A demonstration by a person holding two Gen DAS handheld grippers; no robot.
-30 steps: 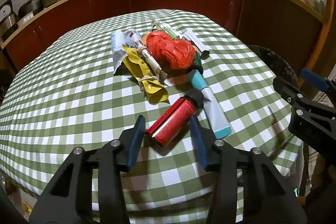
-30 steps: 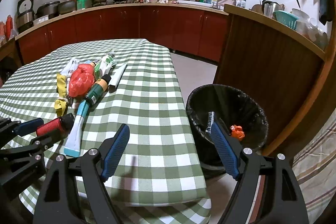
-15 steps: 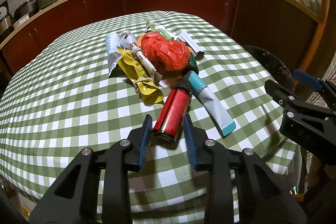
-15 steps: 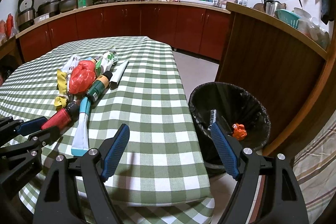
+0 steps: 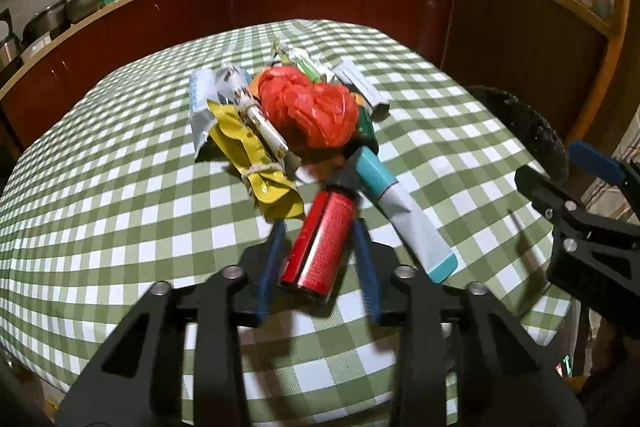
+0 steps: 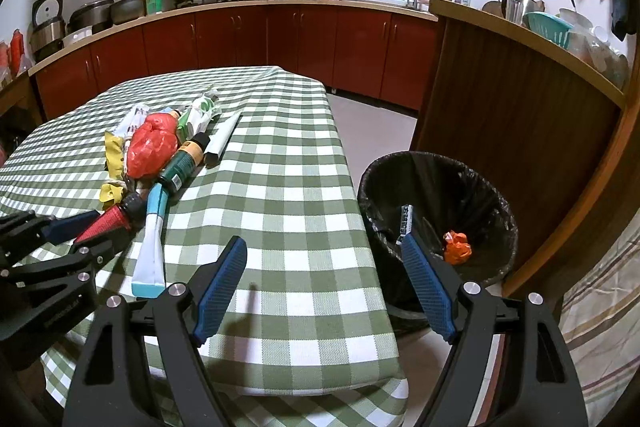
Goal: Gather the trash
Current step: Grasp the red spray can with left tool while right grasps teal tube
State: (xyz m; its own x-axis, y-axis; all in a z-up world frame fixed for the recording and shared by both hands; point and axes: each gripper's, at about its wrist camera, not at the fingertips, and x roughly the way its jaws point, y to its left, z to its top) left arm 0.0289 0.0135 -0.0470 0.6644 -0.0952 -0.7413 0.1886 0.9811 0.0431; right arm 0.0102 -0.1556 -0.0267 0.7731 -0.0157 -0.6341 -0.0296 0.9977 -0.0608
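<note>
- While its jaws close, the left gripper (image 5: 318, 227) has the red can (image 5: 320, 245) between its blue fingers (image 5: 270, 259); the pads stand just beside the can's sides, and firm contact cannot be told through the blur.
- The can sits at the near end of the trash pile on the table (image 5: 100, 195), its long axis running away from the left gripper, black cap (image 5: 344, 181) at the far end toward the pile, base toward the camera.
- Just right of the can lies a white and teal tube (image 5: 400, 211), slanting toward the near right; its teal cap is near the can's cap.
- Left of the can lies a yellow wrapper (image 5: 256, 155); behind the can sits a crumpled red bag (image 5: 310, 111).
- The right gripper (image 6: 320, 283) hangs with fingers wide apart and nothing between them, over the table's near right corner.
- Past the table's right edge stands a black-lined bin (image 6: 436, 211) on the floor, open-topped, with an orange scrap (image 6: 456, 247) inside.
- The cloth between the pile and the table's right edge is bare.
</note>
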